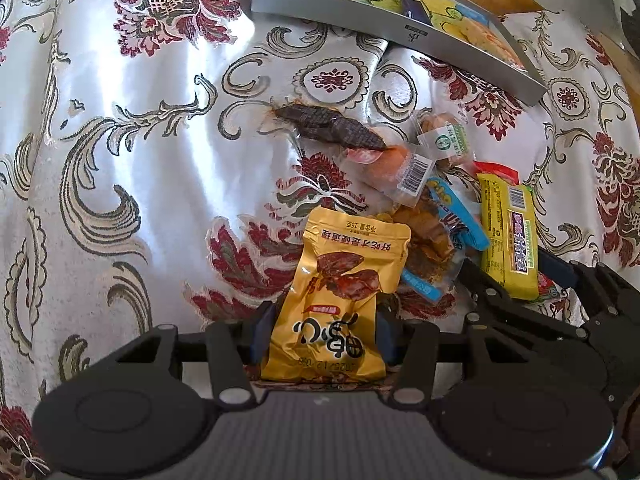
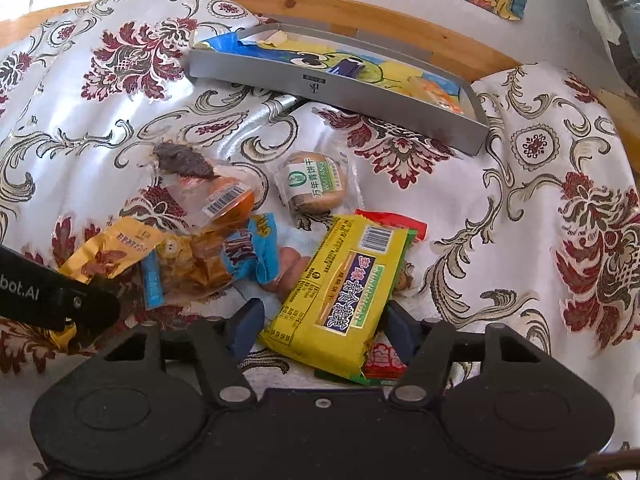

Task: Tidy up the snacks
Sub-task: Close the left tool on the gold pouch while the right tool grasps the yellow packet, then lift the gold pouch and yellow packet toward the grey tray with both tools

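A gold snack packet stands between the blue pads of my left gripper, which is shut on its lower part. The right wrist view shows the same gold packet at the left, beside the left gripper's black body. My right gripper is shut on a yellow wafer packet, whose far end rests on a red packet. From the left wrist, the yellow packet lies between the right gripper's fingers. A grey tray with a cartoon-print liner sits beyond the pile.
Loose snacks lie on the floral cloth: a dark jerky piece, an orange sausage pack, a round biscuit pack, and a blue packet. A wooden edge runs behind the tray.
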Action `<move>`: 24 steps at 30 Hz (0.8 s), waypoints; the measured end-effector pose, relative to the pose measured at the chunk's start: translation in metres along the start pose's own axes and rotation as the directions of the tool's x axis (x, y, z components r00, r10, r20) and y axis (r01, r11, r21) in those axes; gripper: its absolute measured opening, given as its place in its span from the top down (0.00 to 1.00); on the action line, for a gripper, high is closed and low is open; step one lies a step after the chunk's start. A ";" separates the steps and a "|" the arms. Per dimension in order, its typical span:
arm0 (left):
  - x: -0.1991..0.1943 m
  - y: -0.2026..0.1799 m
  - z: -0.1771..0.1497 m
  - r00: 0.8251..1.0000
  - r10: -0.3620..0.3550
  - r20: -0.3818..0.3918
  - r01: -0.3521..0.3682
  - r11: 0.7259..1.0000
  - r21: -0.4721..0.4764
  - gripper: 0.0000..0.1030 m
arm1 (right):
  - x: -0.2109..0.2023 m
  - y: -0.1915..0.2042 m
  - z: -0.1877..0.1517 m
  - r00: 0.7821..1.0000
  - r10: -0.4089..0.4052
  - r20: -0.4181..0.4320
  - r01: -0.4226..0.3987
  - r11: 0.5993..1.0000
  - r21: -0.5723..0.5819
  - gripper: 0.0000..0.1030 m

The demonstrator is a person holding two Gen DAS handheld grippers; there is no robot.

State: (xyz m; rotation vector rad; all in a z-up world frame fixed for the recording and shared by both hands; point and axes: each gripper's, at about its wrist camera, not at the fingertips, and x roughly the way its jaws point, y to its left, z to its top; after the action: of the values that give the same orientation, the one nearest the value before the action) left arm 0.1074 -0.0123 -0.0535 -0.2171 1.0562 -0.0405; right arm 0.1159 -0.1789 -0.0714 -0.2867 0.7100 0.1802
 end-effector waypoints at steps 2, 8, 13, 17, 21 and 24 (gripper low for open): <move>-0.001 0.000 0.000 1.000 -0.002 0.004 0.002 1.000 0.003 0.47 | -0.001 -0.003 0.000 1.000 0.003 0.001 -0.003 1.000 0.017 0.48; -0.004 0.000 -0.002 1.000 -0.010 0.016 0.010 1.000 0.003 0.47 | -0.002 -0.001 -0.002 1.000 0.004 0.004 -0.004 1.000 0.006 0.49; -0.006 0.002 -0.004 0.999 -0.017 0.027 0.017 1.000 -0.002 0.47 | -0.007 0.000 -0.002 1.000 -0.004 0.030 0.004 1.000 0.002 0.50; -0.008 0.004 -0.005 0.999 -0.022 0.039 0.023 1.000 -0.009 0.48 | -0.010 0.002 -0.002 0.999 -0.019 0.050 0.019 1.000 -0.013 0.51; -0.011 0.005 -0.005 0.999 -0.025 0.046 0.026 1.000 -0.011 0.48 | -0.008 0.006 -0.003 0.998 -0.038 0.049 0.041 0.998 -0.051 0.51; -0.011 0.005 -0.006 0.999 -0.027 0.046 0.027 1.000 -0.012 0.48 | -0.003 0.008 -0.004 0.999 -0.040 0.017 0.041 0.997 -0.073 0.50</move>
State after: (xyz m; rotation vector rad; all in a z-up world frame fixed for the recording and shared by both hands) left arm 0.0966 -0.0066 -0.0476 -0.2429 1.0081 -0.0527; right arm 0.1093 -0.1723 -0.0738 -0.3687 0.6830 0.1700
